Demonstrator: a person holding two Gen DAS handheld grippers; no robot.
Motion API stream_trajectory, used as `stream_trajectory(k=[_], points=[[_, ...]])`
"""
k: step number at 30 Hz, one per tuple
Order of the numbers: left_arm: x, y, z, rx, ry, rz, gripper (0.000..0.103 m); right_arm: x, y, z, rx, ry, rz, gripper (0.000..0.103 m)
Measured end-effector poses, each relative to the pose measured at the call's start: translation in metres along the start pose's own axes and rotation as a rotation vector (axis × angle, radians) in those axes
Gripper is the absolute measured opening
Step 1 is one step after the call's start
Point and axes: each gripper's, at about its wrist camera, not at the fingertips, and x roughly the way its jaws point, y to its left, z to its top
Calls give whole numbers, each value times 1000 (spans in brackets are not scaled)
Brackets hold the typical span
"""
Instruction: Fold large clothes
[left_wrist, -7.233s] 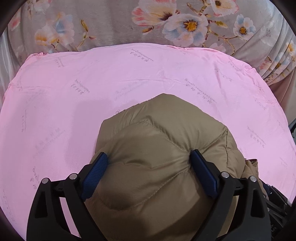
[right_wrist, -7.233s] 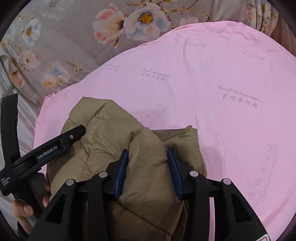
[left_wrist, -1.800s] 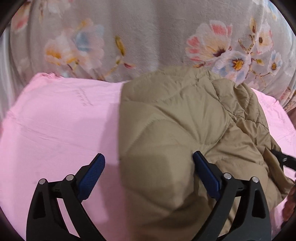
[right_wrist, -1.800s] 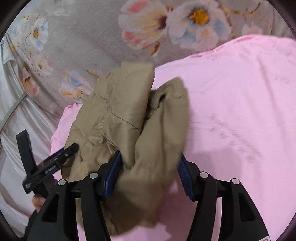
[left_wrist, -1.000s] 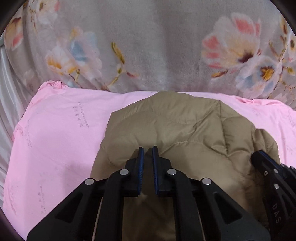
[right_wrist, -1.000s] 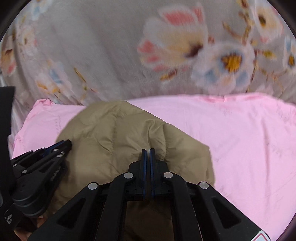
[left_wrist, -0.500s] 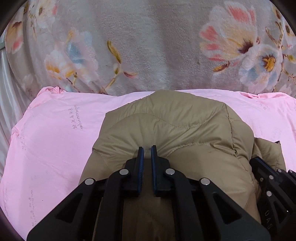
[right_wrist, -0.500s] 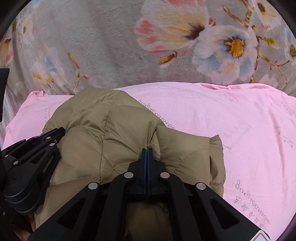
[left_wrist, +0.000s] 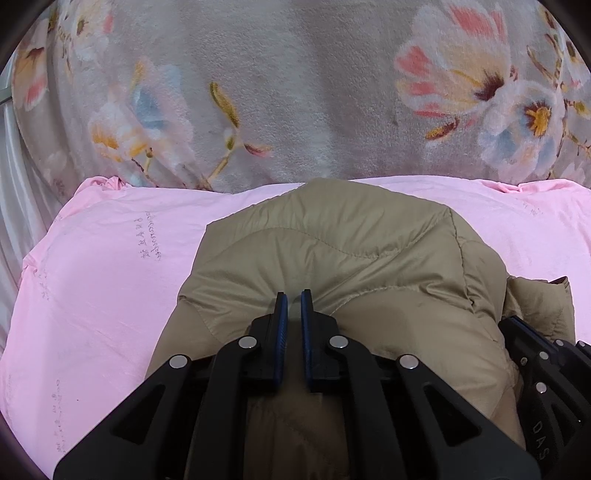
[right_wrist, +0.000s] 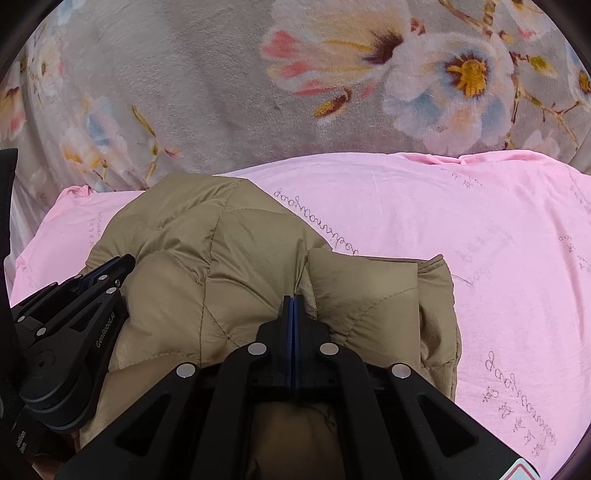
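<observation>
The tan quilted jacket (left_wrist: 332, 258) is lying bunched in a thick bundle on the pink sheet (left_wrist: 103, 280), directly ahead of and beneath both claws, with a grey floral blanket (left_wrist: 280, 96) rising beyond it.

The left claw (left_wrist: 291, 301) is resting with its blue pads nearly pressed together, a thin ridge of the padded cloth pinched in the narrow slit between them. The right claw (right_wrist: 293, 301) is sitting with its pads fully pressed together, and the fabric is puckering toward its tips, so a fine fold seems to be nipped there. Both appear to be gripping the near edge of the bundle side by side. This is probably so that the puffy filling is not springing the fold apart while the stack is being set down and squared.

The left wrist view is showing the smooth rounded top panel ahead of the claw, the bundle's left edge, and the other tool's black frame at its lower right. The right wrist view is showing what that one hides: a separate flap (right_wrist: 369, 288) with a seamed edge sticking out to the right of the claw, looser than the rest, plus the left tool off to its left.
</observation>
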Motion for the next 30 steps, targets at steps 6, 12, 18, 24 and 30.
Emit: stream_trajectory(k=[6,12,18,24,30], points=[[1,-1,0,3,-1,3,5,4,-3,-4,13,2,12,0],[-4,6,1,-10,6,-23,7,-8,-2,0,-24,18,-29,0],[-60,33,-16,-47,-10,-87,10,-104,1,-11,-32,-121,-9,7],[-89,39,-48,-43,-10,-105,10,-113,17,-52,-71,-54,69,7],[-87,32,-71,-19,-68,-79,10,-87,20,-80,-101,-64,16,4]])
